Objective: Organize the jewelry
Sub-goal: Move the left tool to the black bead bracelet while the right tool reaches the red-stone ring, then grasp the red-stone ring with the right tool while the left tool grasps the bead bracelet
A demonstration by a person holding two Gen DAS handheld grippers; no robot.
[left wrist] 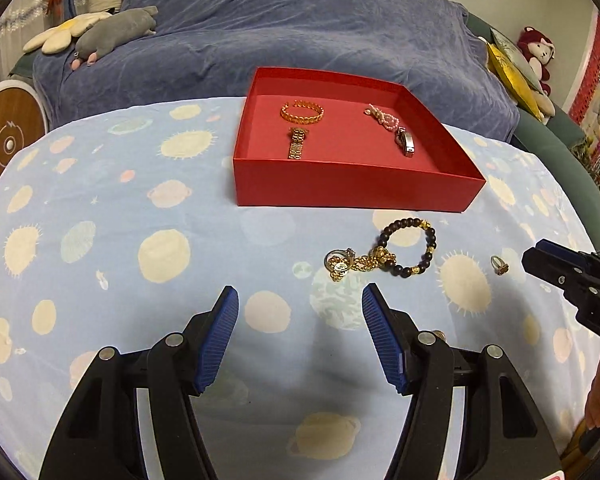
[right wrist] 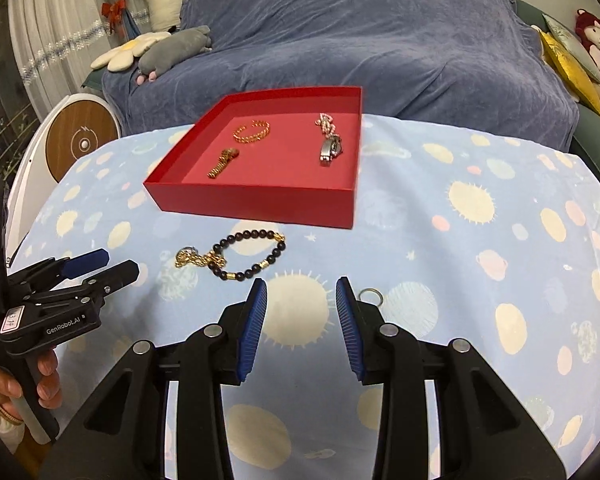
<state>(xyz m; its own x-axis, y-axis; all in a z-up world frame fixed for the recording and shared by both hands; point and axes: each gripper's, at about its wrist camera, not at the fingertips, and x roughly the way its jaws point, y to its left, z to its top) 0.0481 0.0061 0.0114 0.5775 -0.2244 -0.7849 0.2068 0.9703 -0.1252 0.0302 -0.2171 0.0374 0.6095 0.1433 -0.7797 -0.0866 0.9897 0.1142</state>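
We see the sorting partly done: the red box (left wrist: pixel 352 188) already holds a gold bangle (left wrist: pixel 302 111), a gold watch (left wrist: pixel 297 143), a pink bead strand (left wrist: pixel 382 117) and a silver watch (left wrist: pixel 405 141). Three pieces lie outside it on the planet-print cloth (left wrist: pixel 100 220): a dark bead bracelet (left wrist: pixel 412 246), a gold chain cluster (left wrist: pixel 346 264) touching that bracelet's near-left side, and a small ring (right wrist: pixel 371 295) well to their right.

We judge the step in hand to be the approach for the next pick. The left gripper (left wrist: pixel 300 300) hangs empty with its jaws spread wide, just short of the chain cluster. The right gripper (right wrist: pixel 302 292) is likewise empty, its jaws moderately parted; the ring lies just beside the right finger's tip, outside the gap.

The next move, in our reading, calls for shifting the right gripper sideways so that the ring falls between the pads, or lowering the left gripper over the cluster without dragging the bracelet.

Open cloth surrounds the loose pieces. The box's near wall stands just beyond the bracelet, and any carry must rise over it. Free floor remains in the box's centre and front.
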